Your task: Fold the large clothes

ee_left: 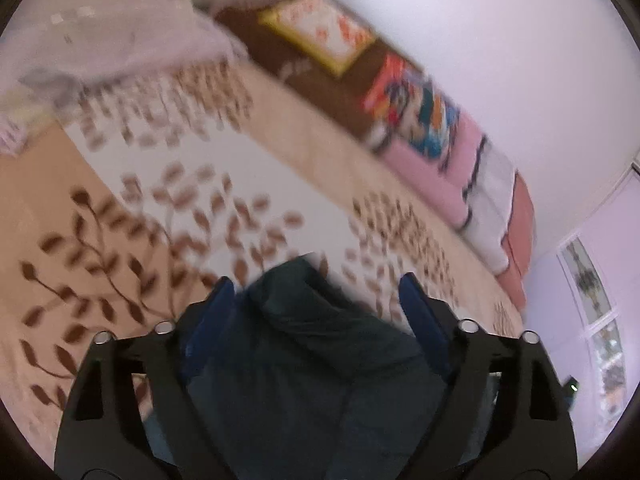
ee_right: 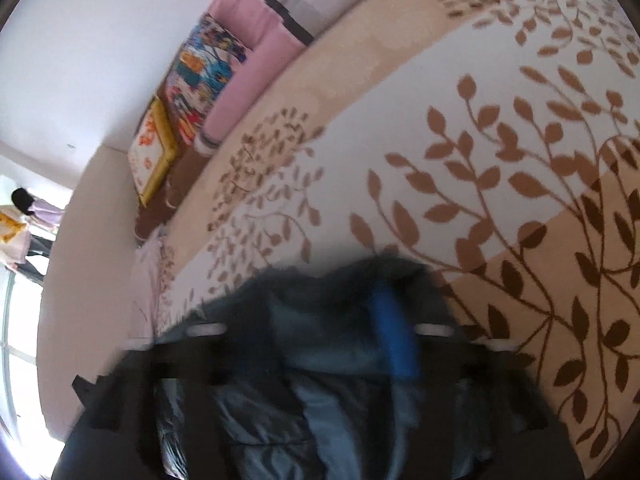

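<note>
Dark garment [ee_left: 312, 360] bunched between both wide-spread claws.

Left gripper [ee_left: 316, 296] stood wide open, pads clear of the cloth on the leaf-patterned bedspread [ee_left: 224, 168]. Right gripper [ee_right: 320, 320], blurred, seemingly gaped too, gripping nothing; pillows [ee_right: 240, 76] lined the bed's far edge.

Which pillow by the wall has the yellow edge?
The white pillow with orange marks, on the brown blanket. The others are colourful and pink.

Left claw [ee_left: 316, 292] and right claw [ee_right: 316, 320] both gape wide, angled downward.
</note>
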Tool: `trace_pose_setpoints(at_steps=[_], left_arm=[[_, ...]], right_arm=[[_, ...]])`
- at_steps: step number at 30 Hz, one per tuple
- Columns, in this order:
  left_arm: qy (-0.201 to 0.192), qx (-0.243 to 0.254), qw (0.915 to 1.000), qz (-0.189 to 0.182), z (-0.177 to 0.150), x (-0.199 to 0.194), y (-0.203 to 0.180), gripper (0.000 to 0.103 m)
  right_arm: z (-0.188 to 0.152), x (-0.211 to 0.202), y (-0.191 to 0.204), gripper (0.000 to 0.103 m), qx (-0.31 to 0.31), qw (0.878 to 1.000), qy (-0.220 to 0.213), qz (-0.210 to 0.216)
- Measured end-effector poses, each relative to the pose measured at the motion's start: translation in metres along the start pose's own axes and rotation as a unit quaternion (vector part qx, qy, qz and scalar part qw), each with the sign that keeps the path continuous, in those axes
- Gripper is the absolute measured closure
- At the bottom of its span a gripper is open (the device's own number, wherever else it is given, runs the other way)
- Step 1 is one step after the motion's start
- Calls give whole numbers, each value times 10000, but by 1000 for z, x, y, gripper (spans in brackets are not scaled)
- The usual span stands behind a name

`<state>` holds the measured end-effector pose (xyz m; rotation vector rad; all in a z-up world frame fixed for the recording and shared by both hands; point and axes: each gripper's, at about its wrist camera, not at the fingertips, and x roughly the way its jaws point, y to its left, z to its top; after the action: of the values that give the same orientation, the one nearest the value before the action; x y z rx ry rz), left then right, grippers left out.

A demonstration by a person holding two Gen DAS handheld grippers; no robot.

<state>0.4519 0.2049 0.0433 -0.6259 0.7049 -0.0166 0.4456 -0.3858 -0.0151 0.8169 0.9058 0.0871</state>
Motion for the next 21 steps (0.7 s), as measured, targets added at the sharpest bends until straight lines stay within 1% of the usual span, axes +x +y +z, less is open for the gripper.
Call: trace_pose_setpoints(at_steps=[1,2,3,5,8,11,12,13,15,17,18,19,21], left_arm=[[18,-30,10000,-30,2,-6,1,19],[75,-68,9999,-51,2,-10,3,19],[100,-88,9999,-32,3,-13,5,19],[151,-68,9999,14,-3,-25,12,19],[290,116,9995,25,-21,-49,23,19],[422,207,9989,28,-49,-77,39,19],[481,220,9986,33,-62,-90,46,19],[503,218,9985,17,-70,-99,51,19],[569,203,9981,100,-90,-117,61,19],[646,90,9978,106,-112,-135,73,19],[708,-48,9975,78,-125,-143,81,19],[759,-147,9970,33,-133,-147,86,19],[883,-379,9953,-75,-152,-150,94,19]], right_arm=[[-1,-12,5,22,-89,9996,-282,-20],[-1,-18,8,22,-140,9993,-357,39],[-1,-23,10,22,-170,9991,-378,93],[-1,-31,14,22,-236,9991,-361,23],[-15,-47,15,22,-416,9988,-257,20],[-45,-71,8,22,-560,9982,-160,105],[-61,-82,1,22,-609,9980,-136,115],[-75,-91,-5,22,-638,9978,-128,97],[-99,-105,-17,22,-628,9979,-135,58],[-127,-122,-35,21,-527,9985,-107,63],[-138,-129,-42,21,-506,9987,-62,64],[-155,-136,-55,21,-384,9992,-34,74],[-175,-143,-69,21,-195,9998,31,64]])
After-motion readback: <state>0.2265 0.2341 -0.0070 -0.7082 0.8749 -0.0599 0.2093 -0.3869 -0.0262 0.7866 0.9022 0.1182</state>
